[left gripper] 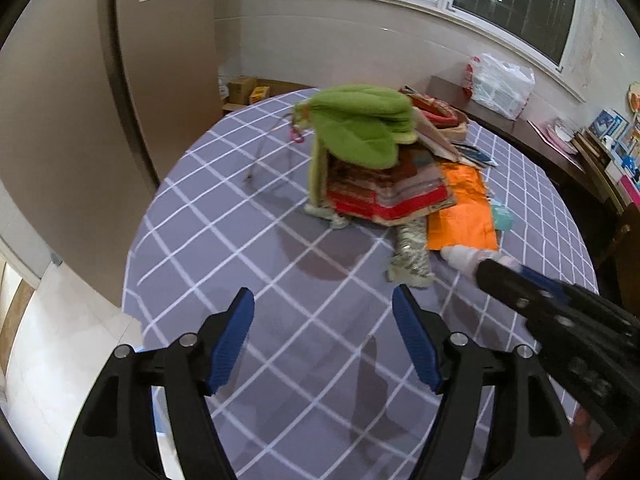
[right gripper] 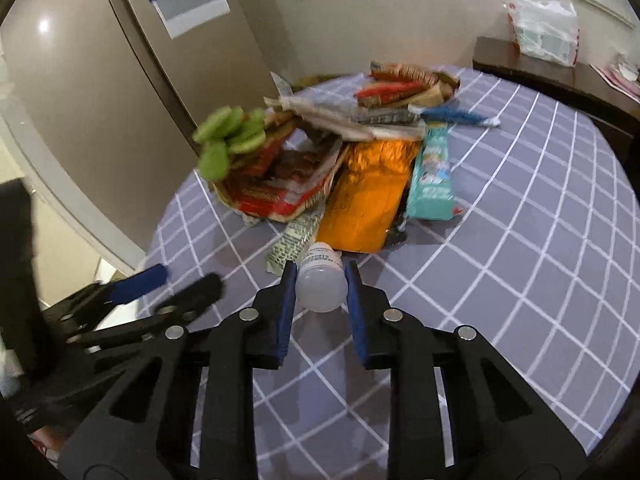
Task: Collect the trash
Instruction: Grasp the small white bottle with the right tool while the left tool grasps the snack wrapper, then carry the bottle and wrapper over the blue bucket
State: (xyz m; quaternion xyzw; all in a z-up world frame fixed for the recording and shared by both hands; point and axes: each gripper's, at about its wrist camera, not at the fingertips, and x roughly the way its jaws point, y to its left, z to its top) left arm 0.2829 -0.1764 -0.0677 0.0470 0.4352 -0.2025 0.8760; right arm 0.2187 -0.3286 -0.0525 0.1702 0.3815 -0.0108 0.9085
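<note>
A small white plastic bottle (right gripper: 321, 284) lies on its side on the grey checked tablecloth (right gripper: 520, 240), in front of a pile of trash. My right gripper (right gripper: 320, 268) is shut on it, one blue pad against each side; the bottle (left gripper: 464, 258) also shows in the left wrist view. The pile holds an orange foil bag (right gripper: 368, 200), a teal packet (right gripper: 432, 176), red wrappers (right gripper: 272, 196), a printed wrapper (right gripper: 294, 240) and a green fuzzy thing (left gripper: 360, 124) on top. My left gripper (left gripper: 323, 292) hangs open over bare cloth, left of the bottle, with nothing between its fingers.
The round table's edge (left gripper: 132, 264) drops off to a pale floor at left, near a beige wall. A thin wire stand (left gripper: 272, 152) sits behind the pile. A dark sideboard (right gripper: 540, 68) with a plastic bag (right gripper: 546, 32) stands at the back right. Cardboard boxes (left gripper: 244, 88) lie beyond the table.
</note>
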